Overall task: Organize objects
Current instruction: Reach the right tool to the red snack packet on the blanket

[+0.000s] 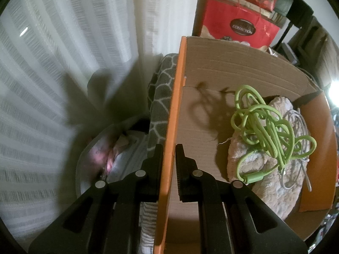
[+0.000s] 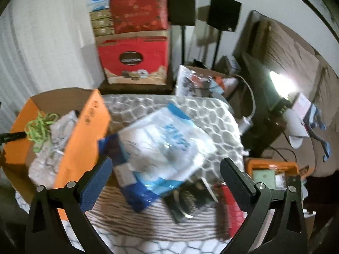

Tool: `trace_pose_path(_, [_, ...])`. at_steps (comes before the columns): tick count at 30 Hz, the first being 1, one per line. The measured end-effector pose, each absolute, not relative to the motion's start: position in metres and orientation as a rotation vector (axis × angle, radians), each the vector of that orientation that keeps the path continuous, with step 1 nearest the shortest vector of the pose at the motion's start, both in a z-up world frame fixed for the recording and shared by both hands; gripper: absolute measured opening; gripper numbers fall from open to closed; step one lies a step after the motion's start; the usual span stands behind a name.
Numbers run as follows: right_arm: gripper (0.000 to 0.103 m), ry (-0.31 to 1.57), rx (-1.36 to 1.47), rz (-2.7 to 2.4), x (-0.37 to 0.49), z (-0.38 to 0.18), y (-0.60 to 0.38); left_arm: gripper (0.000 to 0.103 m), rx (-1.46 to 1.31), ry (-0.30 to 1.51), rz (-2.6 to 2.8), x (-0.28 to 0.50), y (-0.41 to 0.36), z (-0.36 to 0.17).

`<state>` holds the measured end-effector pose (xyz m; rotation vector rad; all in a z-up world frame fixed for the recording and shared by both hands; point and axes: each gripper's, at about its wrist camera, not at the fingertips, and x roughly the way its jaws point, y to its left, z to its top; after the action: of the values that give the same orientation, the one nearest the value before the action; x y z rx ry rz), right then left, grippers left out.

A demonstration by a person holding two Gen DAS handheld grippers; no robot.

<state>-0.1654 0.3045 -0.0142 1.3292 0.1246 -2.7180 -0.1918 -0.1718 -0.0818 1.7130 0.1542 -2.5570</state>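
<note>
- Holding the orange box (image 1: pixel 169 114) by its side wall, the left gripper (image 1: pixel 169 169) is clenched on the cardboard edge.
- Right gripper (image 2: pixel 165 169): released, jaws wide, nothing betw. them.
- White-and-blue plastic packet (image 2: pixel 163 148) lies just ahead of the right gripper on the patterned blanket (image 2: pixel 214 114), long axis diagonal; right hand nearer.
- Packet: glossy, crinkled, blurred print.
- Box, left of packet, holds a green cord (image 1: pixel 273 127).
</note>
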Motion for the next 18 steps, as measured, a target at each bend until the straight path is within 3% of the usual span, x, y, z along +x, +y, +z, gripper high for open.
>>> trace_pose_path(18, [0.102, 0.080, 1.491, -2.794, -0.142, -0.053, 0.400, 0.011, 1.723, 0.138, -2.557, -0.192, -0.171, -0.082])
